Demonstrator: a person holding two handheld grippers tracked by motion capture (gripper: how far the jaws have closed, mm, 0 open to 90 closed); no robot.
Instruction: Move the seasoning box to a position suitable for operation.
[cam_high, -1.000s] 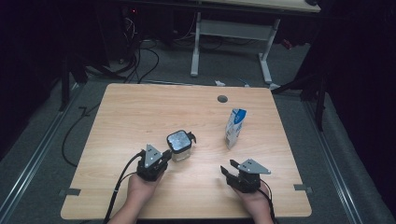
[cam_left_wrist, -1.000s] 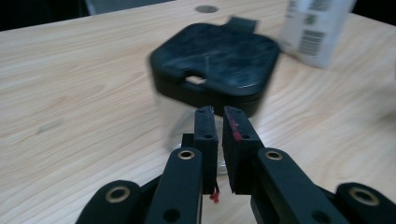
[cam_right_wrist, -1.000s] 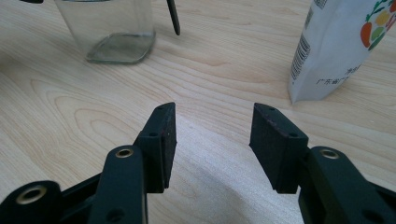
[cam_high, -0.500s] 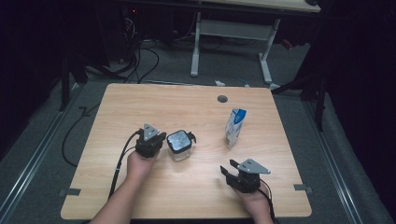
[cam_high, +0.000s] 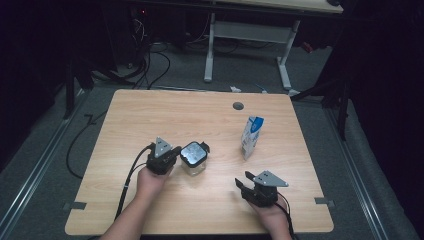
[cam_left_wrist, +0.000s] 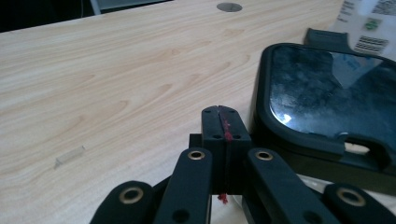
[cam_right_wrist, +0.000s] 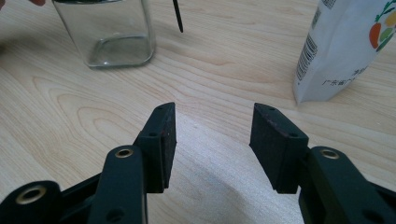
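Observation:
A square glass jar with a black lid stands on the wooden table, left of the middle. My left gripper sits close against the jar's left side, jaws shut with nothing between them. In the left gripper view the closed tips lie level with the lid, just left of it. A white and blue carton stands upright to the right. My right gripper rests near the front edge, open and empty. In the right gripper view the gripper faces the bare wood between jar and carton.
A round grommet hole sits at the table's far edge. A small strip of clear tape lies on the wood left of the left gripper. Beyond the table stand a desk frame and floor cables.
My left hand has slid away from the person, from the jar's near left corner to its left side. The right gripper, jar and carton have kept still.

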